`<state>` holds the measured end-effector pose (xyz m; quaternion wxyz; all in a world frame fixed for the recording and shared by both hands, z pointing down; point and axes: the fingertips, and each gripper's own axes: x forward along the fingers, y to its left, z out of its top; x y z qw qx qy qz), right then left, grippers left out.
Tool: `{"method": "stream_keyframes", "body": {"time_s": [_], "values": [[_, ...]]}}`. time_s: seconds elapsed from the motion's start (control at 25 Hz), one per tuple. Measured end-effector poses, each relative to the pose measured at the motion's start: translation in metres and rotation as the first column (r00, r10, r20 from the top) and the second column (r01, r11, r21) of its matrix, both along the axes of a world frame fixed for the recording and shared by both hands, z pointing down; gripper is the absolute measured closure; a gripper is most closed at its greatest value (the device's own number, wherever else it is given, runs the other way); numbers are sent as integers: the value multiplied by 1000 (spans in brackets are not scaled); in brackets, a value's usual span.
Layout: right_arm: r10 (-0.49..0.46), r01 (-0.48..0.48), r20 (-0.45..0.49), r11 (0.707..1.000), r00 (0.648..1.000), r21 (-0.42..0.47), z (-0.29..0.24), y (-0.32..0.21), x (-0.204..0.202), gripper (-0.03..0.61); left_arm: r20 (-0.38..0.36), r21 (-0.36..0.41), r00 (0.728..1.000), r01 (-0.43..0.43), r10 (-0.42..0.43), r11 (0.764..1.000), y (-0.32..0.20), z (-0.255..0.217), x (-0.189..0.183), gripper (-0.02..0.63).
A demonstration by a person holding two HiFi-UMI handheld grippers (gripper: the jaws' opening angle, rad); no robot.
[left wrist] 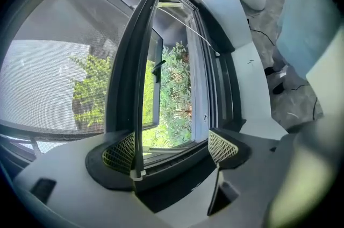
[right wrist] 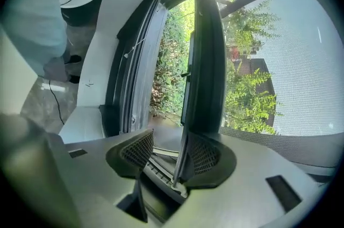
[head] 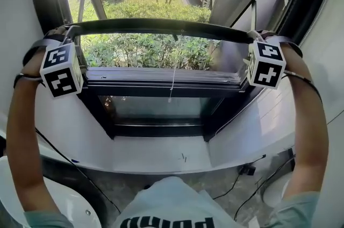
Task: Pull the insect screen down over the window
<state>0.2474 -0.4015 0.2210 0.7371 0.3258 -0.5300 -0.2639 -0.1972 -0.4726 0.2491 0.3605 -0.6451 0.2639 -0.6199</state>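
L gripper [left wrist: 169,147] and R gripper [right wrist: 171,154]: jaws apart, each hooked over one end of the insect screen's pull bar [head: 161,25], bar touching one pad only. Bar partway down, above lower window frame [head: 161,77]. Bar looks stiff, mesh [left wrist: 54,60] light and prob. tearable; hold bar ends, pull evenly.

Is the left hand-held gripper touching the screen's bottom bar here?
Touching. The left gripper view shows the bottom bar lying against one pad of the left hand-held gripper; the other pad stands clear.
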Motion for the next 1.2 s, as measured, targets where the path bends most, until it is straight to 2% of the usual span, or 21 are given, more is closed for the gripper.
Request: {"method": "stream_keyframes", "body": {"time_s": [0.2, 0.6, 0.96, 1.2], "values": [[-5, 5, 13, 999, 1000, -42, 43, 3, -1, 373, -17, -44, 999, -31, 30, 999, 6, 35, 8, 179], [5, -2, 38, 997, 999, -83, 110, 5, 0, 373, -11, -119, 1000, -24, 23, 993, 8, 100, 9, 179], [18, -11, 71, 995, 997, -101, 158, 0, 1, 373, 24, -144, 1000, -4, 8, 990, 2, 149, 9, 179], [15, -8, 94, 997, 995, -73, 169, -2, 1, 373, 40, -134, 999, 1, 4, 991, 0, 160, 9, 179]]}}
